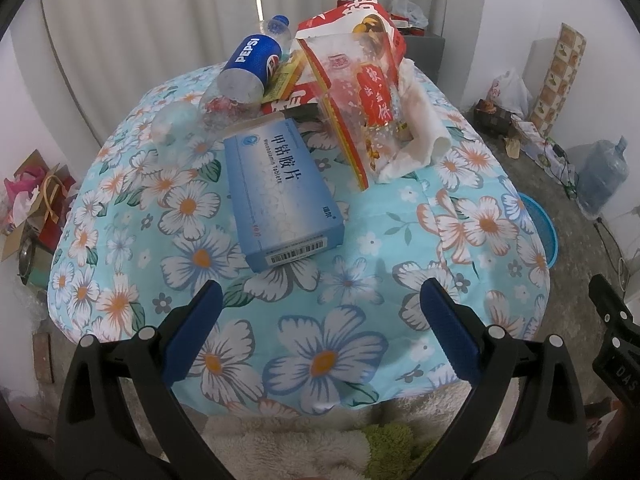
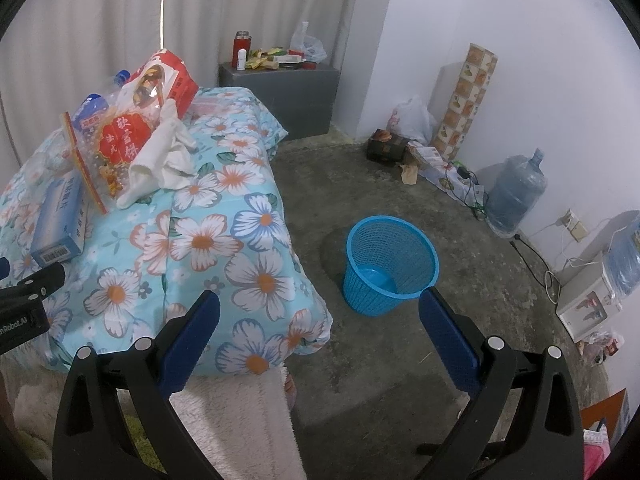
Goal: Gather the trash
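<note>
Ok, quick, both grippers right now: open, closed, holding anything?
Left gripper: open, holding nothing, above the floral quilt.
Right gripper: open, holding nothing.

Room edges, bare concrete floor point(image 2: 360, 360).

White curtain point(image 2: 100, 12) behind; grey cabinet point(image 2: 280, 88) in the corner carries a red flask point(image 2: 241, 46) and a plastic bag point(image 2: 306, 44). Along the right wall: white bag point(image 2: 412, 120), tall patterned box point(image 2: 466, 100), big water jug point(image 2: 516, 192), cables just beside it. Fluffy cream blanket point(image 2: 240, 420) hangs in front.
</note>
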